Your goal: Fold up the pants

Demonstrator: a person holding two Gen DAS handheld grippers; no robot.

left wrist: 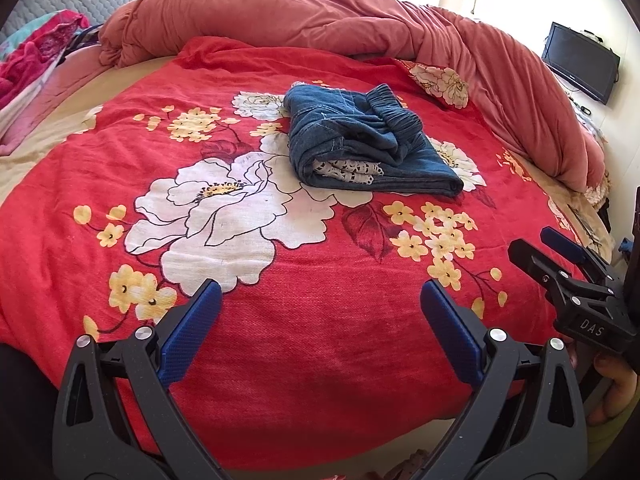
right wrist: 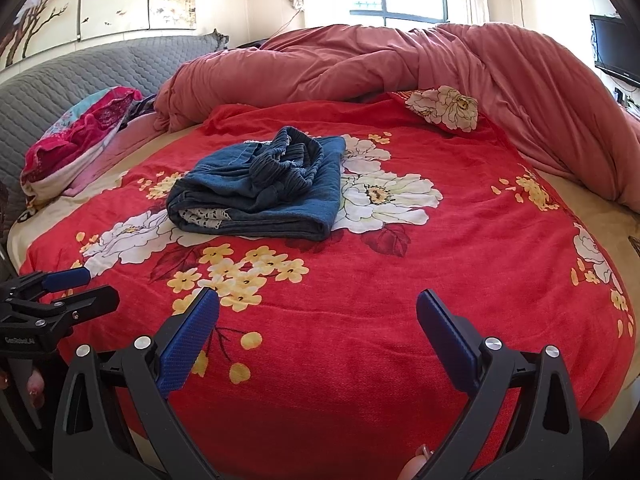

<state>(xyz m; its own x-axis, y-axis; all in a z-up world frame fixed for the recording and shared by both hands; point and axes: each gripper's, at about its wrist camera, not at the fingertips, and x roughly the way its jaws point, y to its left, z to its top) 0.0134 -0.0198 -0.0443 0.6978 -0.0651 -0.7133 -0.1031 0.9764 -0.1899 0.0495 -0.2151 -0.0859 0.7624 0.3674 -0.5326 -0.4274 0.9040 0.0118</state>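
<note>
Dark blue denim pants lie folded in a compact bundle on the red flowered bedspread, elastic waistband on top and white lace trim showing at the near edge. They also show in the right wrist view. My left gripper is open and empty, held well back from the pants over the bedspread. My right gripper is open and empty too, also well short of the pants. Each gripper appears at the edge of the other's view, the right one and the left one.
A rolled salmon-pink duvet runs along the far side and right of the bed. A pink patterned pillow lies at the left by a grey quilted headboard. A dark TV stands at the far right.
</note>
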